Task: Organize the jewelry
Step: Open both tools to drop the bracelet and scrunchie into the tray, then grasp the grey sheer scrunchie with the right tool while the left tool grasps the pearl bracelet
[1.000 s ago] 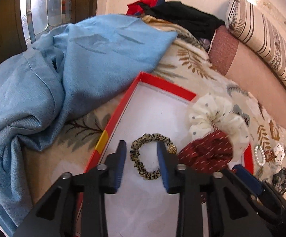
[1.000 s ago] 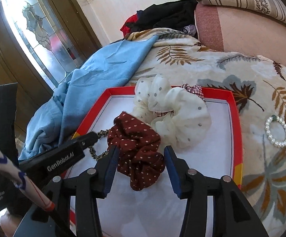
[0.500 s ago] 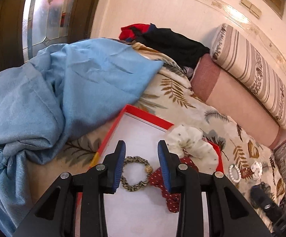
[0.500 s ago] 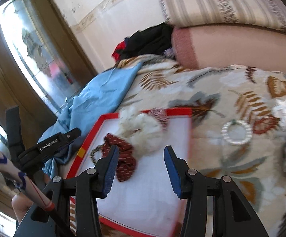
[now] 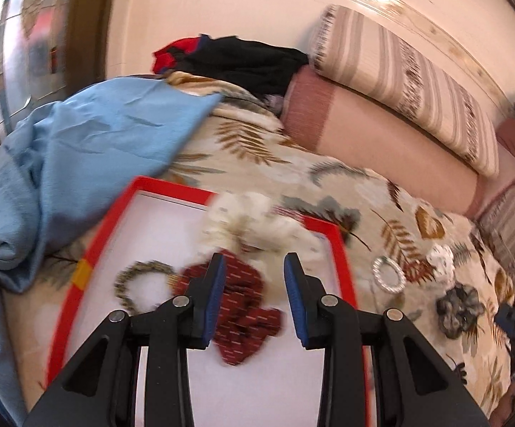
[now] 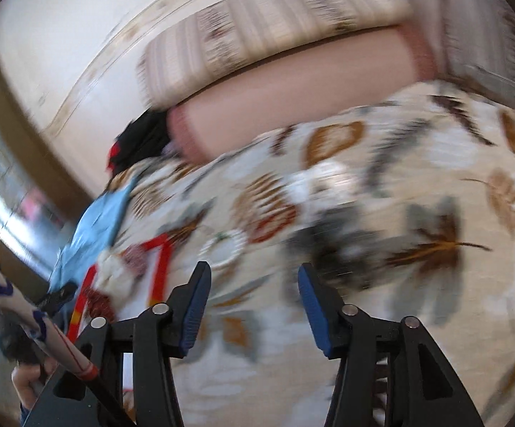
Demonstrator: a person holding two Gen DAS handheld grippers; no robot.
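Jaws of the left gripper (image 5: 254, 277) stand apart, empty, above the red-rimmed tray (image 5: 343, 249). Directly ahead lie the maroon scrunchie (image 5: 243, 299) and, beyond it, the cream scrunchie (image 5: 254, 224); to its left, the leopard hair tie (image 5: 133, 281); to its right, off the tray, the pearl bracelet (image 5: 388, 277). The right gripper (image 6: 254, 295) is likewise spread, empty, above the blurred leaf-print bedspread (image 6: 400, 163).

Leaf-print bed (image 5: 328, 174) bears red tray (image 5: 343, 259), blue cloth (image 5: 97, 142), pearl bracelet (image 5: 388, 272).
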